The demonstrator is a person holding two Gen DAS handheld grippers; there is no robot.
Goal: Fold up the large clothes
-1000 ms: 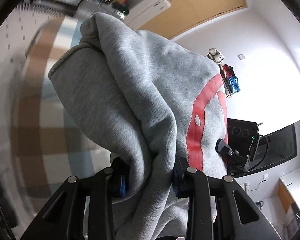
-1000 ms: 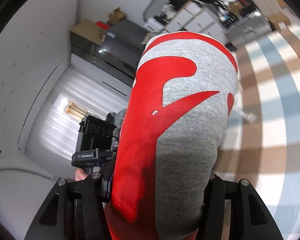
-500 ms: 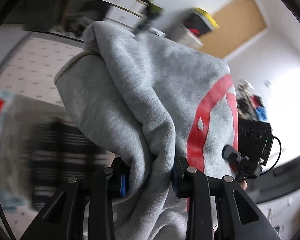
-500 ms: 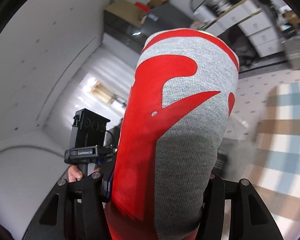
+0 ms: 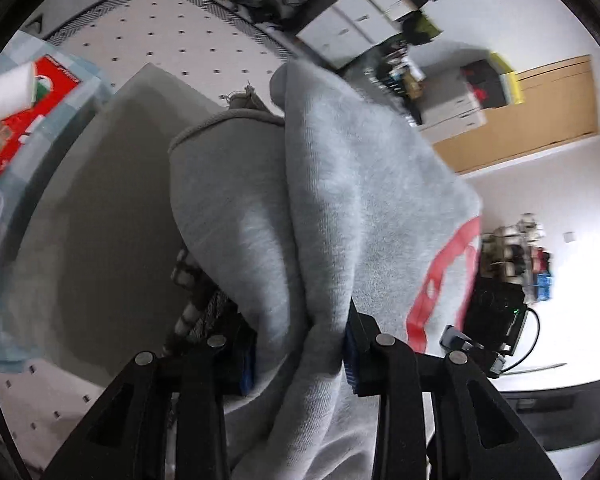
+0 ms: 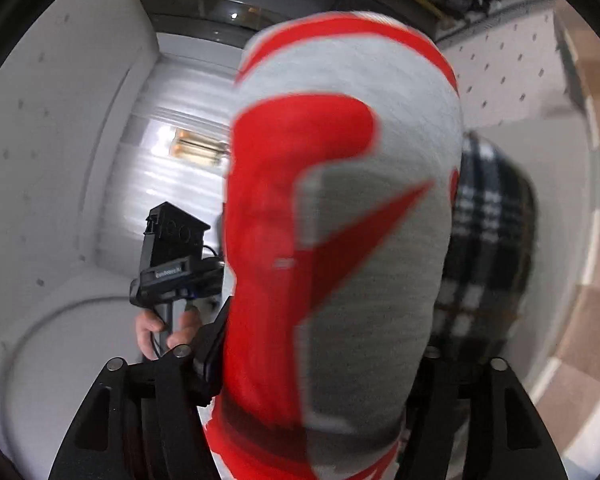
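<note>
Gripping gray sweatshirt point(image 5: 340, 208) — both tools clamped

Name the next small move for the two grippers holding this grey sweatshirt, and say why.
Probably lower both together. The left gripper and right gripper each clamp the folded grey sweatshirt in the air, with a plaid garment on the grey surface beneath.
</note>
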